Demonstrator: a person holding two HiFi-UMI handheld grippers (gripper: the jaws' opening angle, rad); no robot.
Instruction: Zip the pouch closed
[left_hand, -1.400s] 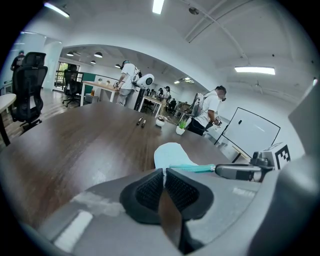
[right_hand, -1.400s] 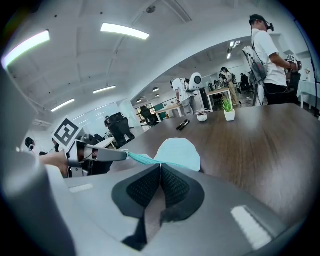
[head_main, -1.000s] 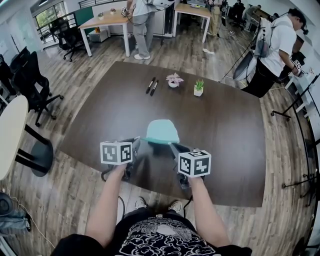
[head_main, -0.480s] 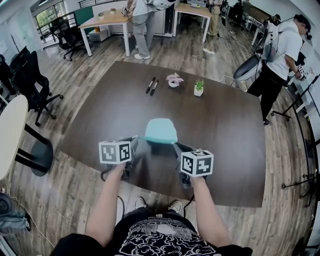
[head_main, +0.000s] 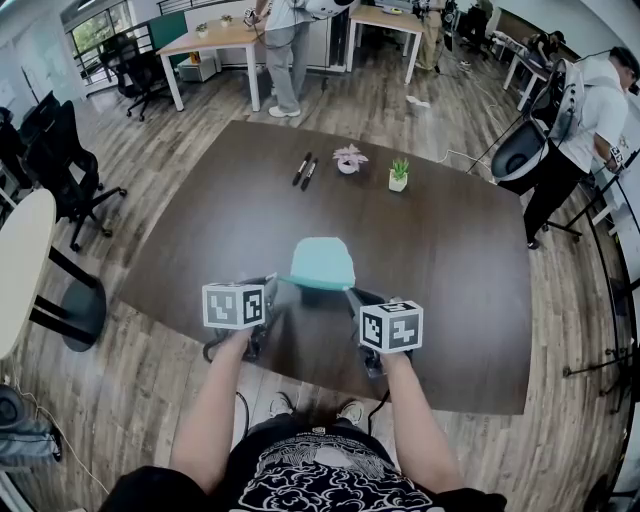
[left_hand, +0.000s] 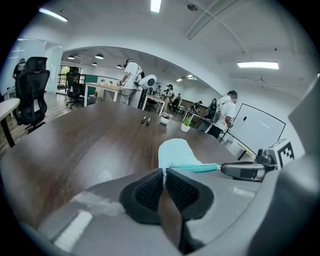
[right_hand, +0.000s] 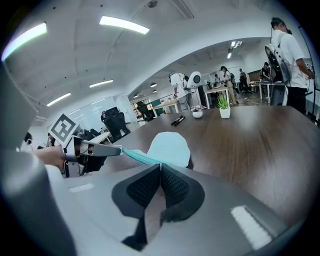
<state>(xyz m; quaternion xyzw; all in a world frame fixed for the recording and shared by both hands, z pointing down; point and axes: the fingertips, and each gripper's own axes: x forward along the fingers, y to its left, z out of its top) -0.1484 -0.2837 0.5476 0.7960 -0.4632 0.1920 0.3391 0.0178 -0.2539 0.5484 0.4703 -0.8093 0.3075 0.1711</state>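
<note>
Light teal pouch (head_main: 322, 262) is stretched between both grippers, its body extending past their tips over the dark table (head_main: 450, 260). Left gripper (head_main: 272, 283) and right gripper (head_main: 350, 292) are each pressed together, pinching opposite ends of the pouch's zipper (left_hand: 195, 168) edge. Contents not visible. Well beyond the tips are two markers (head_main: 301, 172), a pink-flowered potted plant (head_main: 348, 160) and a green potted plant (head_main: 398, 176).

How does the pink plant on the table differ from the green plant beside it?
The pink plant has pale, spreading leaves; the green plant has upright green blades. The pink plant sits in a low, round pot; the green plant sits in a taller, square one. Both pots are white and stand on the dark table.
</note>
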